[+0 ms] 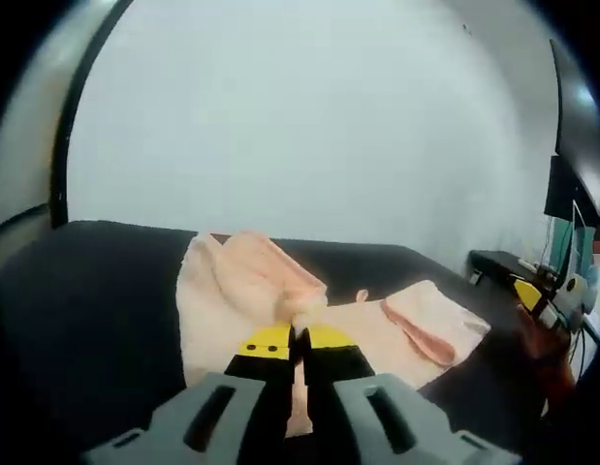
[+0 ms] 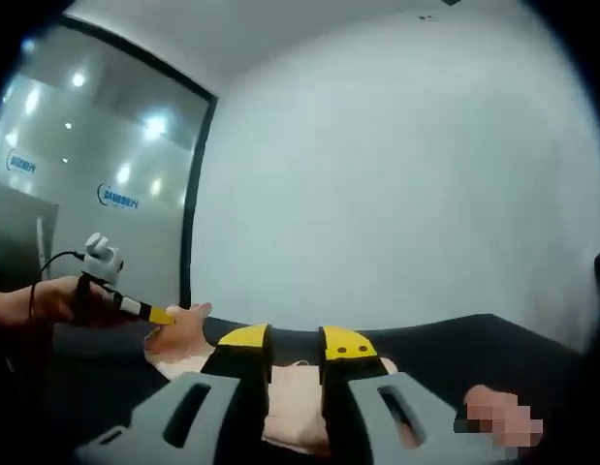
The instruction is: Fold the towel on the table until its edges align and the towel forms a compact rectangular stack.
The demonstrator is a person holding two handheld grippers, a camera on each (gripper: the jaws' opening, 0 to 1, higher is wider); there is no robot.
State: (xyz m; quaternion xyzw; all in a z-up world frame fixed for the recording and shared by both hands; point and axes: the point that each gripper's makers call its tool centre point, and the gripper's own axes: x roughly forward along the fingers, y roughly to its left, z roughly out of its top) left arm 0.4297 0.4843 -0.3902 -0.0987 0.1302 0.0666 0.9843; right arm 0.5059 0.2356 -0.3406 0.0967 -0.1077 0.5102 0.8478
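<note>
Towel: pale pink, rumpled, lying on the black table. In the left gripper view one side is bunched into a raised fold toward the far edge of the table, and another corner is turned over on itself on the side nearer the desk. In the right gripper view the towel shows between and beneath that gripper's jaws, and a corner of it is lifted at the table's left part.

Left gripper: black jaws with yellow tips, pressed together on a pinch of the towel near the cloth's middle; fabric shows just beyond the tips. In the right gripper view this same gripper comes in from the left, held by a hand, its yellow tip touching the raised towel corner.

Right gripper: jaws stand apart, with a clear gap between the yellow tips; it sits above the near part of the towel. Whether the jaws touch the cloth, I cannot tell.

Table: dark, matte, the towel lying across its middle.

Wall: plain white, behind the table's far edge.

Desk: dark, beyond the table's right end, with a screen above it.

Glass partition: left of the table in the right gripper view, with ceiling lights reflected in it.
</note>
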